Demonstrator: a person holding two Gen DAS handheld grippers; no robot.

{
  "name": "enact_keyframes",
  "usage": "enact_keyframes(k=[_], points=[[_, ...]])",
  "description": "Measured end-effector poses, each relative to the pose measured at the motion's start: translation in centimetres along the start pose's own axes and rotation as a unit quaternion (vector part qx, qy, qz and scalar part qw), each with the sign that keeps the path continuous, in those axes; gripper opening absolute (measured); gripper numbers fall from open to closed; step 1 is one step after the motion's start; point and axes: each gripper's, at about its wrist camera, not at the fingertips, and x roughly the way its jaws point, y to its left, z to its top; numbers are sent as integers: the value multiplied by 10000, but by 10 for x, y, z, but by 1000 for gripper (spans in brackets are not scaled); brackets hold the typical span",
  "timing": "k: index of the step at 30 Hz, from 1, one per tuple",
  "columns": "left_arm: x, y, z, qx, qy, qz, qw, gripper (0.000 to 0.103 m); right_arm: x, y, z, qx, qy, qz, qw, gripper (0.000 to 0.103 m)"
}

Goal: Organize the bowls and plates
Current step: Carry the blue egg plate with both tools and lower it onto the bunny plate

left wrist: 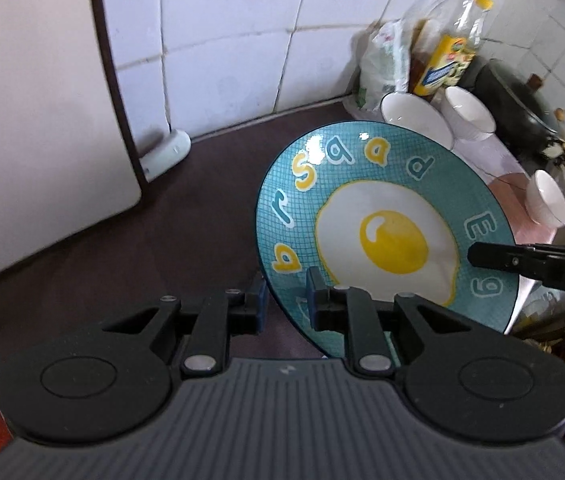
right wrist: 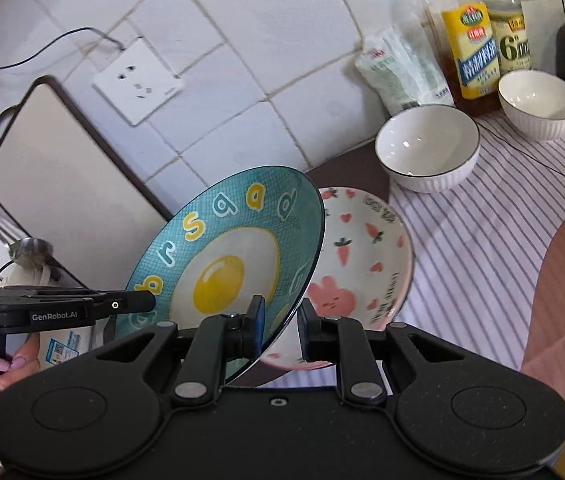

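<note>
I've got the egg plate [right wrist: 218,264] up off the counter, tilted, w/ both claws clamped on its rim: right gripper [right wrist: 278,328] on the near edge, left gripper [left wrist: 284,300] on the opposite side. Step in hand, I'd say: carrying it to a stack. Next I need a level set-down, prob. onto the bunny plate [right wrist: 366,264] just behind. Count: 2 plates, 3 white bowls [left wrist: 416,120] further back, 2 bottles [right wrist: 470,52].
</note>
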Motion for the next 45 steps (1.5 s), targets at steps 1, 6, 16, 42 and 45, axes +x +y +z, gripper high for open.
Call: enact_keyframes(k=[1,6,16,42,45], points=[[6,-2,2,-34,50,21,10000,17,3,-6,4,1,64,5,10000,22],[36,-9,9,-253,333,171,9990,18,22,-33,20,48,464,48,9989,22],[61,-18,14,-664,589,602,9942,18,56,-57,40,-103,1244,242,9919,23],[81,-8,17,-1430,1024,644,9823,18,81,-6,55,-1289,1824,-1089,9686,37],[84,-6,17,-1572,1111,653,9791,18,80,6,50,-1477,1755,-1373,9636,41]])
